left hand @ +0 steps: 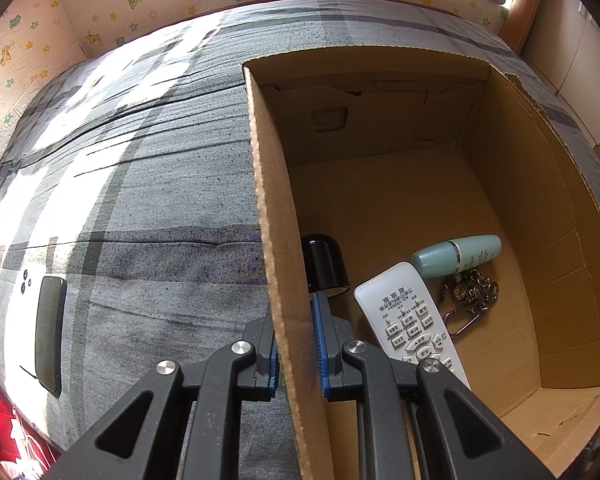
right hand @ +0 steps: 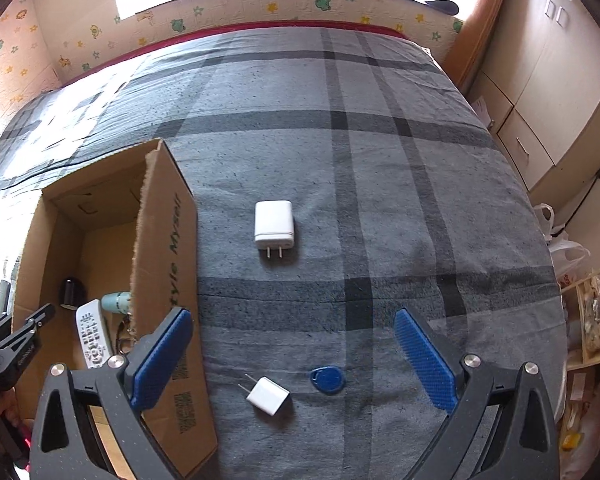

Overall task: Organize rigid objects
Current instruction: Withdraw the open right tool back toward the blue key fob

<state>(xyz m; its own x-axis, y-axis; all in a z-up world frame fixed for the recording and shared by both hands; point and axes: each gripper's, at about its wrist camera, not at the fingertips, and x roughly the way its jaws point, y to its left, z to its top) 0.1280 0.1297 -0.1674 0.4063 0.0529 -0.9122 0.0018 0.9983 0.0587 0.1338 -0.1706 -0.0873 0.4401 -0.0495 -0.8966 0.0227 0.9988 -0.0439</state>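
My left gripper (left hand: pixel 296 344) is shut on the left wall of the cardboard box (left hand: pixel 276 240), one finger outside and one inside. The box holds a white remote (left hand: pixel 412 316), a black cap (left hand: pixel 324 264), a mint bottle (left hand: pixel 456 254) and a keychain (left hand: pixel 472 296). My right gripper (right hand: pixel 296 356) is open and empty above the bed. A small white charger (right hand: pixel 269 395) and a blue key fob (right hand: pixel 327 379) lie between its fingers. A larger white charger (right hand: pixel 273 222) lies farther off. The box (right hand: pixel 160 264) stands to its left.
The grey plaid bedspread (right hand: pixel 380 160) covers the bed. A black phone (left hand: pixel 50 332) lies on it left of the box. A padded cartoon wall (right hand: pixel 220 8) runs along the far side. Wooden cabinets (right hand: pixel 540 100) and bags stand to the right.
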